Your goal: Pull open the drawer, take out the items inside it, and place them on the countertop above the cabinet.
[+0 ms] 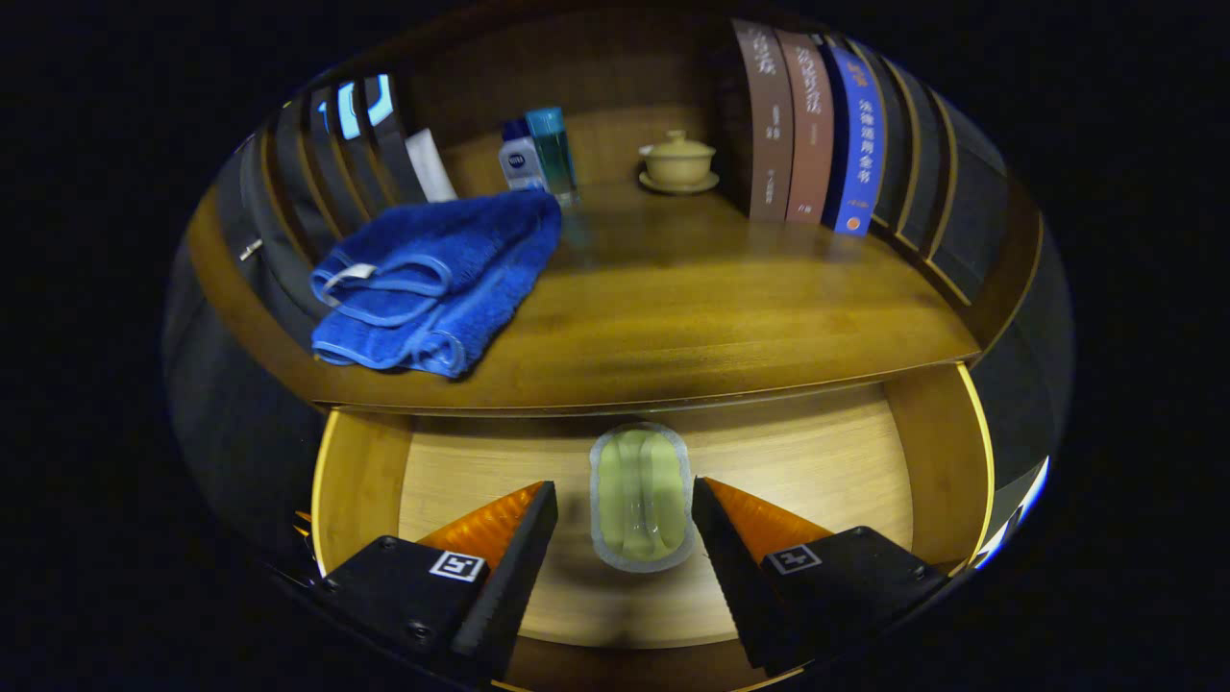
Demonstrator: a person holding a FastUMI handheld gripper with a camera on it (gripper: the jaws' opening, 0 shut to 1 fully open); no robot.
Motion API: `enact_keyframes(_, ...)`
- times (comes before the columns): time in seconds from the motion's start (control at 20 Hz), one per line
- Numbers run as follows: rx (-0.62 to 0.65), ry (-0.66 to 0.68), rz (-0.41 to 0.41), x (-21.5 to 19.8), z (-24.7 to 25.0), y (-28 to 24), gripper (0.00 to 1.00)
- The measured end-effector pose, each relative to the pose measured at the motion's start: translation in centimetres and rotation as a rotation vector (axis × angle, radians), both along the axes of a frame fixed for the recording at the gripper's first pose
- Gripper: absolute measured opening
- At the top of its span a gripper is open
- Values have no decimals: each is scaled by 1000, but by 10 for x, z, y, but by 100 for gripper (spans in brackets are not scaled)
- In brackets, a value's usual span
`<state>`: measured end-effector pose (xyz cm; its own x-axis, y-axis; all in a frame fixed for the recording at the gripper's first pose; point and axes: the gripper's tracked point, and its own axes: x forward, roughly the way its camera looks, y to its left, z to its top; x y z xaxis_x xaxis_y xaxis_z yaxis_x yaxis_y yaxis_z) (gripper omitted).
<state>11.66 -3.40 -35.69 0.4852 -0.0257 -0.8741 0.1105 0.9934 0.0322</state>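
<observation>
I see the drawer [846, 461] pulled open below the worktop [692, 317]. A pale green packet [640, 497] lies flat on its floor, between the spread fingers of my hand-held gripper [625, 509], touching neither. A folded blue towel [432, 284] sits on the worktop.

Drawer [365, 481] pulled open below table [692, 317] front edge. Pouch [641, 497] in drawer, mid-floor, between tongs [625, 509] fingers, apart from both; tongs spread wide. Towel [437, 279] on table, front-left corner. Two bottles [538, 154] behind towel, nr back edge. Lidded cup [678, 160] on saucer, back-centre. Books [812, 130] upright along right edge.
</observation>
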Motion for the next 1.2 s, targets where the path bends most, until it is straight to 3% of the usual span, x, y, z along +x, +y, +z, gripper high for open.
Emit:
enact_keyframes(0.05, 1, 34, 10, 2, -8, 0, 89)
enact_keyframes(0.2, -6, 123, 26, 3, -30, 1, 65)
enact_keyframes(0.3, -20, 152, 19, 0, -39, -4, 62)
enact_keyframes(0.45, -27, 165, 25, -1, -45, -6, 26)
enact_keyframes(0.9, -30, 79, 42, 0, -24, -7, 26)
enact_keyframes(0.95, -38, 68, 31, -1, -25, -12, 8)
enact_keyframes(1.2, -25, 45, 35, 0, -13, -10, 8)
